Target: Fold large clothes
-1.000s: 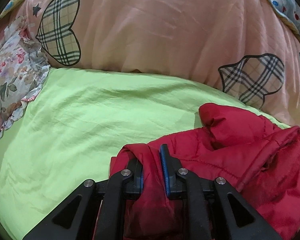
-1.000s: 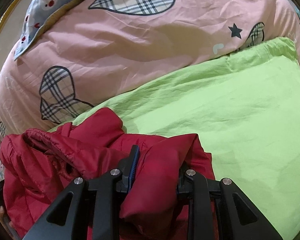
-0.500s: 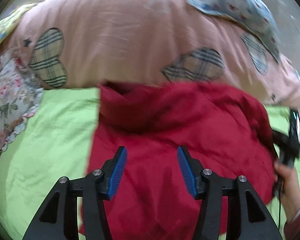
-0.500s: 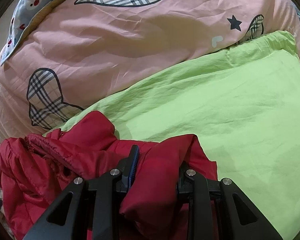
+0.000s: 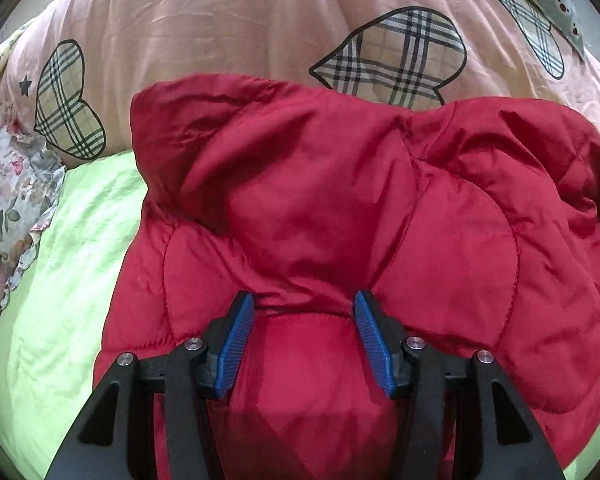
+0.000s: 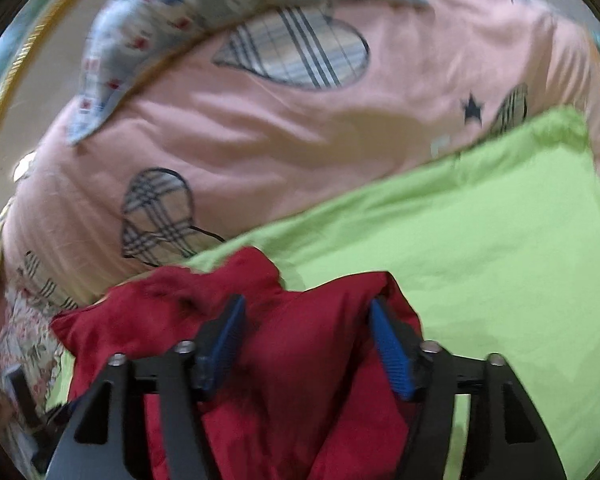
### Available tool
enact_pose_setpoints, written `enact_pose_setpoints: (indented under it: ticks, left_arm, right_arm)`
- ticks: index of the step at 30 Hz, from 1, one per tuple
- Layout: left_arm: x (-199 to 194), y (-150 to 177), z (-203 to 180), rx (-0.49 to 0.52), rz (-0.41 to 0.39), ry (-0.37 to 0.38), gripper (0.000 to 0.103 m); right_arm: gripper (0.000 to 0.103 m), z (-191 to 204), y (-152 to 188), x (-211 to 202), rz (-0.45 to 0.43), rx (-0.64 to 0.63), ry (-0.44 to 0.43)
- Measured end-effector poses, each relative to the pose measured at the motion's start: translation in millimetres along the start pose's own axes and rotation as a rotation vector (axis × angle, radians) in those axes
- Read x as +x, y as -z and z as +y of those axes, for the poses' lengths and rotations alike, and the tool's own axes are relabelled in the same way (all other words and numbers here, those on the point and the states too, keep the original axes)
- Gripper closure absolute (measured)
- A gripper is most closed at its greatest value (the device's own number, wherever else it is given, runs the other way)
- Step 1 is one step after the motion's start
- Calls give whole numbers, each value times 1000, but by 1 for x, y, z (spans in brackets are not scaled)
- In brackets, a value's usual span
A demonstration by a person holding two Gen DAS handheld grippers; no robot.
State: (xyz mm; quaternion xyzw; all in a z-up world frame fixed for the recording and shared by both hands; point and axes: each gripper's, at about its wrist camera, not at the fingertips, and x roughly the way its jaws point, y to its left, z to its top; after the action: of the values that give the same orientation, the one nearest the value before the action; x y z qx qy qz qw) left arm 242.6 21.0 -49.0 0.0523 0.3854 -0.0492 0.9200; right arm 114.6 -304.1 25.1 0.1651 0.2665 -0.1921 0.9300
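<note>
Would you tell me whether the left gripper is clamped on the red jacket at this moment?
No, open: the left gripper has its blue pads spread apart, with the red jacket lying loose between them on the green sheet.

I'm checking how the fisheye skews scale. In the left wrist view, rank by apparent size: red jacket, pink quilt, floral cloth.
1. red jacket, though nearness to the camera inflates it
2. pink quilt, a close second
3. floral cloth
</note>
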Motion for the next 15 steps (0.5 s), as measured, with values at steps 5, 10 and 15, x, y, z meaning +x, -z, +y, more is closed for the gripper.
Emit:
enact_pose_setpoints:
  ticks: [5, 10, 15]
  left_arm:
    - [4, -2, -2, -2, 6, -2, 50]
    - [4, -4, 2, -10, 9, 9, 50]
    - [-17, -12, 25, -31, -35, 82, 55]
  right_arm:
    - [25, 32, 24, -12, 58, -157, -67]
    - [26, 43, 46, 39, 234, -242, 2]
    - [26, 22, 44, 71, 278, -165, 34]
